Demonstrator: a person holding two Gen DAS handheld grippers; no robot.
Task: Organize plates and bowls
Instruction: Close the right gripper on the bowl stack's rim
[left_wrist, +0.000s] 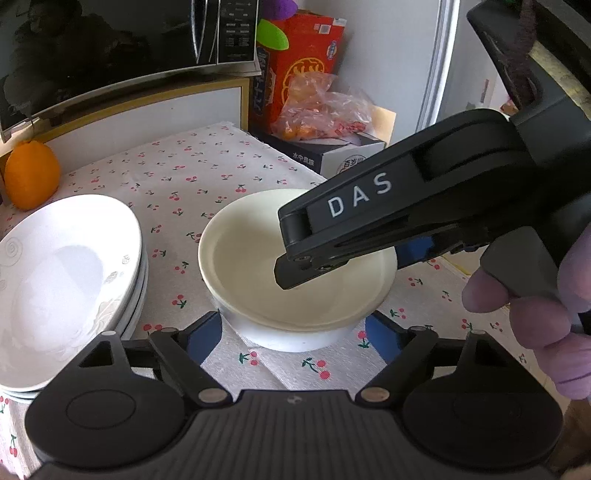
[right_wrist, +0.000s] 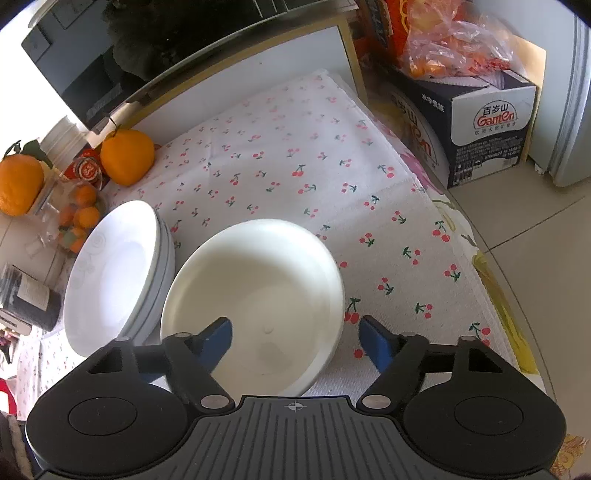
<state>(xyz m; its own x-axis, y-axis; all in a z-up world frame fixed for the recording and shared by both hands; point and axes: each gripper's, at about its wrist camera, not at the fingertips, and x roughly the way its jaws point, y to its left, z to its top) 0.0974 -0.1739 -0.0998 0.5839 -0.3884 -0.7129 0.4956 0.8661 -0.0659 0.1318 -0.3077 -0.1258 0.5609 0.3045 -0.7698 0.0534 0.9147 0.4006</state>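
Cream bowl (left_wrist: 295, 266) at tabletop (left_wrist: 207, 173) centre, plate stack (left_wrist: 70, 280) at its 9 o'clock. Glazed ceramic: judged stiff, slippery, breakable; best taken at the rim wall. Left tongs (left_wrist: 291, 332) straddle the foot, released. Right tongs (right_wrist: 295, 332) angle steeply down, straddling the rim's near right section, not yet clenched.

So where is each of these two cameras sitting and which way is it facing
Left wrist: on the left gripper, angled down at the bowl between its blue fingers; the right gripper, reaching into the bowl, and a hand show.
Right wrist: on the right gripper, angled down into the bowl; one blue finger inside the rim, one outside; only its own fingers show.
Shared: bowl, stacked plates, cherry cloth, orange.
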